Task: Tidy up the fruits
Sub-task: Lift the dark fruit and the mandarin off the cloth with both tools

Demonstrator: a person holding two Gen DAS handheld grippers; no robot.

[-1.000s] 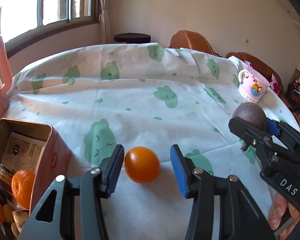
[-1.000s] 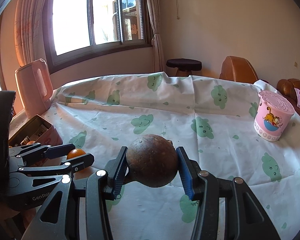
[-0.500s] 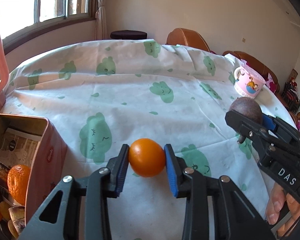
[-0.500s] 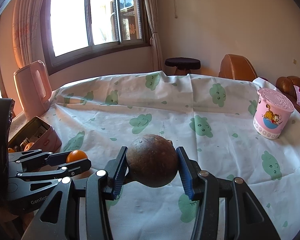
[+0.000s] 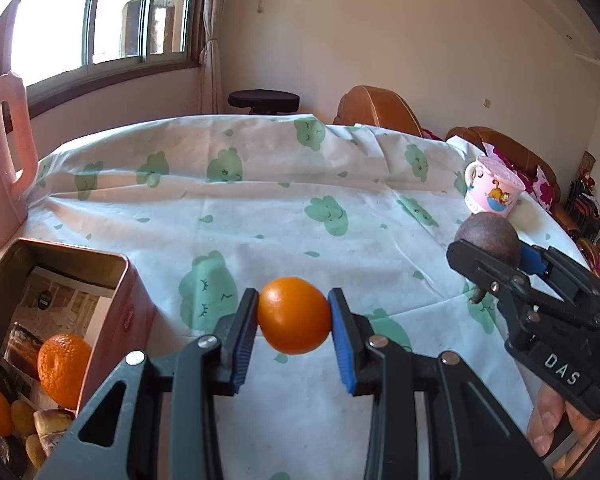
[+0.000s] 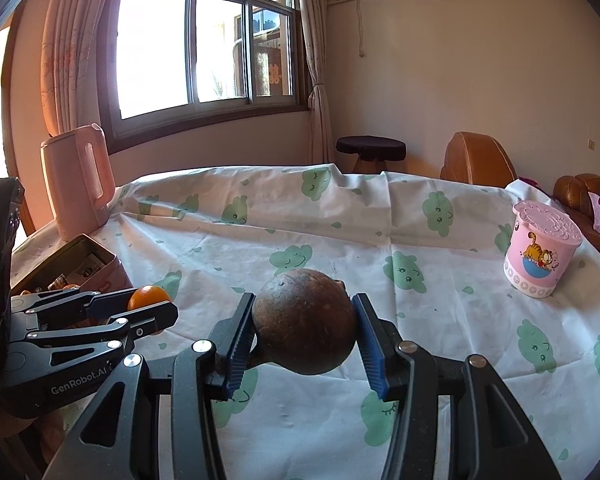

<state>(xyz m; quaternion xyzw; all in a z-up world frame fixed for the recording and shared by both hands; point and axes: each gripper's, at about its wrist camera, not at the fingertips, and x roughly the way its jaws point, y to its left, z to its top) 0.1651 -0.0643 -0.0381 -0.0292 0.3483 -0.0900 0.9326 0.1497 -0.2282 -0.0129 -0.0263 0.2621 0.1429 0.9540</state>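
Both loaded: left tool [image 5: 293, 316] clamps orange [image 5: 294, 315], right tool [image 6: 305, 328] clamps brown fruit [image 6: 305, 326]. Next: carry to tin [image 5: 112, 280].

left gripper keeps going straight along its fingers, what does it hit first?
Probably the tablecloth just past the orange the left gripper holds; nothing else lies ahead, though depth is unclear.

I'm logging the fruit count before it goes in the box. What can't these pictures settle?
- Box contents: cut off by the left wrist view's lower edge; in the right wrist view the left gripper hides them.
- Brown fruit: its underside is unseen, and its kind is unclear.
- Cartoon cup: the lid hides its contents.
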